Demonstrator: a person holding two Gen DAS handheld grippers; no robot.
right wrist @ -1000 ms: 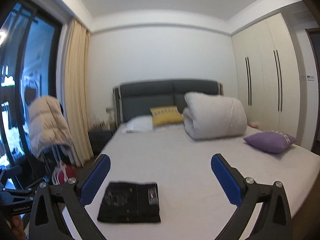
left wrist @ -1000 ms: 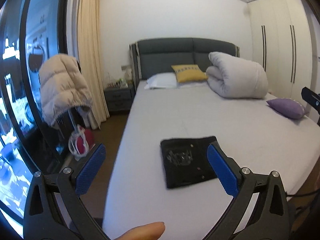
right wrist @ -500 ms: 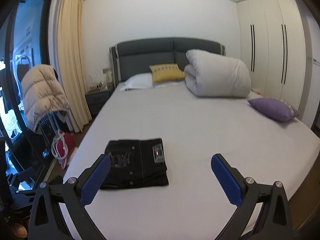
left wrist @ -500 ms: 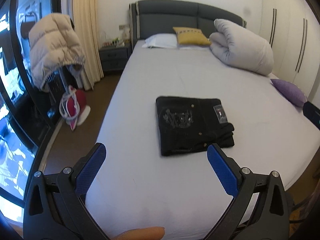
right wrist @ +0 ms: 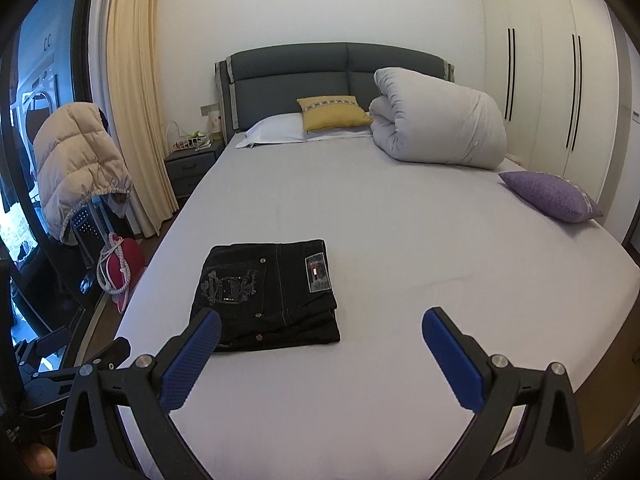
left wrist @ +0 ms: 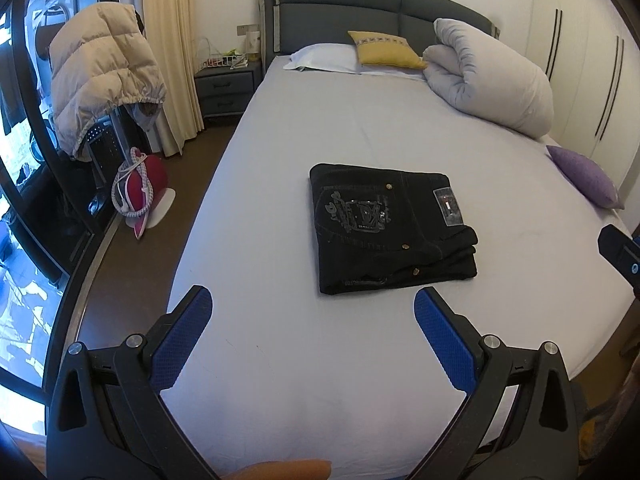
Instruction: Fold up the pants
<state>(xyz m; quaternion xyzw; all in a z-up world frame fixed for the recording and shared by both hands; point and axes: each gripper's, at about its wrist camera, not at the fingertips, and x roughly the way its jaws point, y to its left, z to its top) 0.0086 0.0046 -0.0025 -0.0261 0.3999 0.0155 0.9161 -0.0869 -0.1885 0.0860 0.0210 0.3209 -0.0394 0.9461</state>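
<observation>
Black pants lie folded into a compact rectangle on the bed's pale sheet, pocket embroidery and a label facing up. They also show in the right wrist view. My left gripper is open and empty, hovering just short of the pants' near edge. My right gripper is open and empty, with the pants ahead and to its left, its left pad in front of their near corner. Part of the right gripper shows at the left wrist view's right edge.
A rolled white duvet, yellow cushion and white pillow lie at the headboard. A purple cushion sits at the right edge. A beige jacket on a stand, a red bag and a nightstand stand left of the bed.
Both grippers have tilted downward and moved closer over the bed, so the folded pants sit higher and larger in view. The pants have not moved. Both grippers stay open.
</observation>
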